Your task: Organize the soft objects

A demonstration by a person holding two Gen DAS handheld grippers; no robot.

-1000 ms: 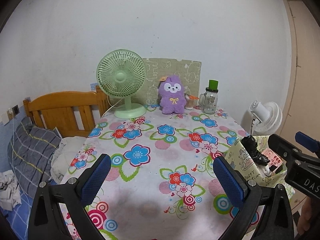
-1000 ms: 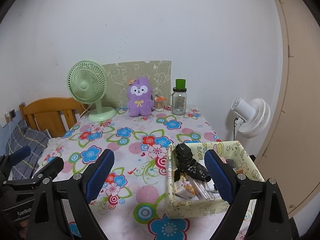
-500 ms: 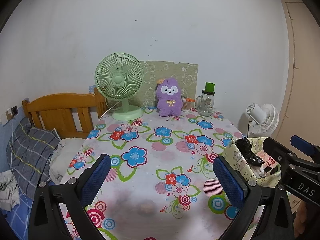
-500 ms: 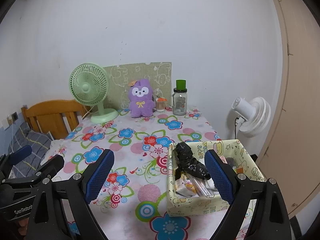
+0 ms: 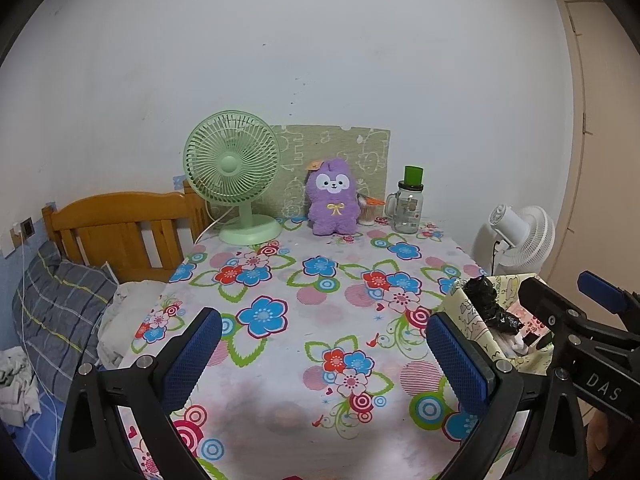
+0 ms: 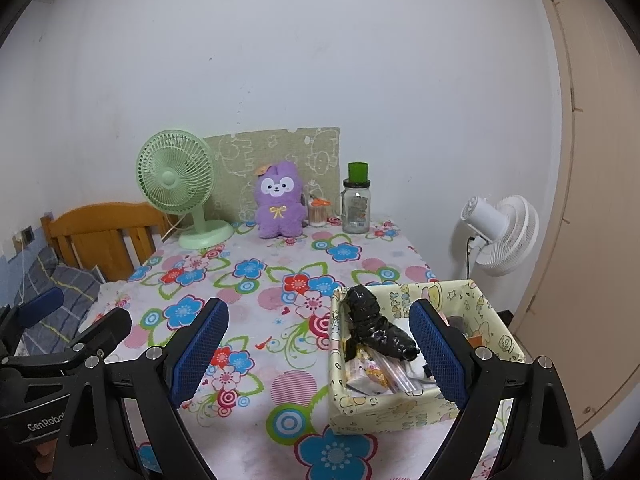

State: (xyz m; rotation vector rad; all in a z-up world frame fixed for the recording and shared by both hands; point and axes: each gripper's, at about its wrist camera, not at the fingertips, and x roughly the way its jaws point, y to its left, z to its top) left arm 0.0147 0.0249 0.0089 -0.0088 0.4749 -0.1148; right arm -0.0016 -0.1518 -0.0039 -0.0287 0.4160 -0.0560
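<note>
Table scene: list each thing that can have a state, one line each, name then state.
left gripper: open, empty.
right gripper: open, empty.
purple plush toy: upright at the table's far edge.
green fan: upright; running or not, cannot tell.
glass jar: upright, green lid on.
patterned box: open-topped, holding a black wrapped bundle and packets.

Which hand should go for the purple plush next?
Left, probably. The plush sits straight ahead of the open left hand-held gripper; the right hand-held gripper is beside the box.
</note>
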